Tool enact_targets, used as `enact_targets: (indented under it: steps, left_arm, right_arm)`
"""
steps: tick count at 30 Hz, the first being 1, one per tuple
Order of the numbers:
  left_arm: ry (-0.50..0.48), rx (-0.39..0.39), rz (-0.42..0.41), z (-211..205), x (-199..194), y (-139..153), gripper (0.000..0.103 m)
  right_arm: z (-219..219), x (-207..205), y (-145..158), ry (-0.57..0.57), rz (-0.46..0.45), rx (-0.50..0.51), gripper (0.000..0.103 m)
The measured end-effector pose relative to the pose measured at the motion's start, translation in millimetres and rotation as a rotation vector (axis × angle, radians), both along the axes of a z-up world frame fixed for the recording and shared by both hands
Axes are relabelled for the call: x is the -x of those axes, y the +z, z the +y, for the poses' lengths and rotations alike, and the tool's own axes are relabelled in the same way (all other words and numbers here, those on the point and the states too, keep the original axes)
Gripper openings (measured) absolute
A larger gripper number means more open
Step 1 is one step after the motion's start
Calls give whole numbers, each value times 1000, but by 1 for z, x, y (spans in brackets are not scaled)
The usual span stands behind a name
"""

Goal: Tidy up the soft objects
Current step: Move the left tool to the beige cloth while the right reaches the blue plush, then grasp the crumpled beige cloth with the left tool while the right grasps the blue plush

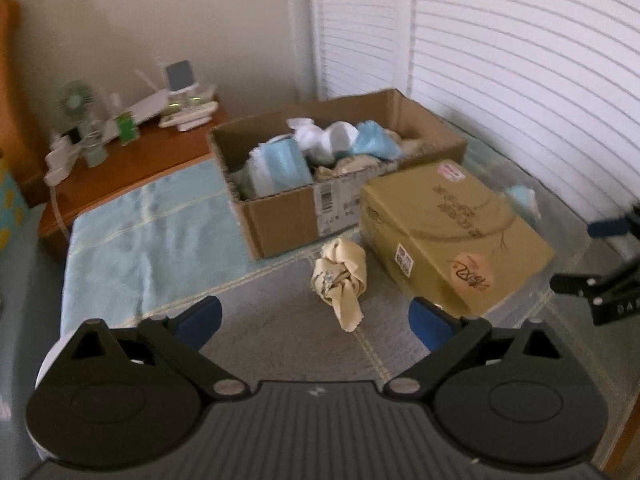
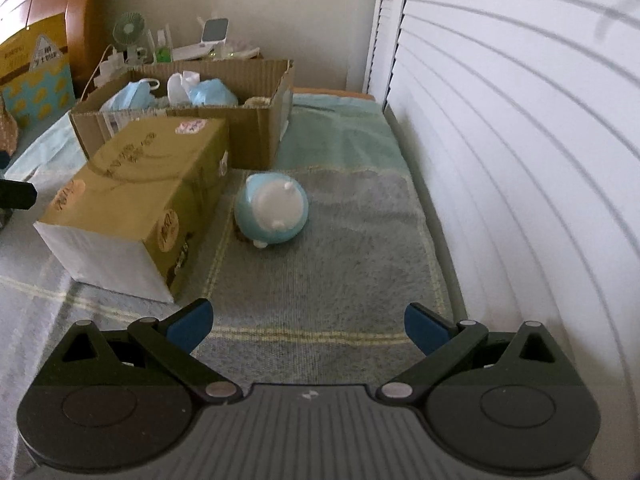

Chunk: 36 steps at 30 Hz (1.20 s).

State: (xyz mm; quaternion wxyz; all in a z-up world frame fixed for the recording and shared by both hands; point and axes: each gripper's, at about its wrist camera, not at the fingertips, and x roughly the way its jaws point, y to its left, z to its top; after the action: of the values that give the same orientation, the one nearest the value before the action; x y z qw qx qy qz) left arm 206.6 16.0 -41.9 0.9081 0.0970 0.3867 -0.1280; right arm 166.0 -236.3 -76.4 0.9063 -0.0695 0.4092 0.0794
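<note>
A knotted cream cloth (image 1: 340, 276) lies on the grey blanket just ahead of my left gripper (image 1: 316, 320), whose blue pads stand wide apart with nothing between them. A blue and white round plush (image 2: 272, 210) rests on the blanket ahead of my right gripper (image 2: 308, 326), also open and empty. The open cardboard box (image 1: 280, 216) behind holds several blue and white soft items. The right gripper shows at the right edge of the left wrist view (image 1: 608, 264).
A closed olive-yellow carton (image 1: 452, 236) lies between the cloth and the plush, in front of the open box. A wooden bedside table (image 1: 132, 164) with a small fan and chargers stands at the back left. White louvred doors (image 2: 520, 160) line the right.
</note>
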Motion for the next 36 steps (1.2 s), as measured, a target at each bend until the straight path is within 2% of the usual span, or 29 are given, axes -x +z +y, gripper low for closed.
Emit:
enact_targets:
  steps: [3,7,8,9,13,18,23,27,28,33,36]
  left_arm:
    - [-55,-13,22,-2,-9,-5,87]
    - [-113,-11,70,-6,-24,-12,81]
    - [-123,-17,79,-6,-28,-15,77]
    - [-128,-24,85,-7,-32,-16,72]
    - [-140,-24,87,-7,-44,-22,71]
    - [-146,-2,113,-9,-55,-33,58]
    - [-149,11,118,-9,-59,-36,53]
    - [-156,29,123,-10,-60,-37,34]
    - [-160,33,124,-11,-60,-36,32]
    - [-160,22,121,-13,-59,-36,31]
    - [-158,19,123,-14,-59,-36,31]
  right_arm:
    - [1,-3,-6,3,21,19,103]
    - [-2,-5,-7,5,31,1,103]
    - [-2,-5,-7,6,35,-3,103]
    - [-2,-6,-7,7,41,-9,103]
    - [-3,-9,-8,4,48,-20,103]
    - [-1,-9,-8,4,50,-19,103]
    - [-2,-7,-9,8,42,-24,103]
    - [-4,-5,-9,7,34,-27,103]
    - [-4,-5,-9,7,33,-27,103]
    - [-2,-4,-8,12,28,-21,103]
    - [-1,-4,-3,32,0,0,100]
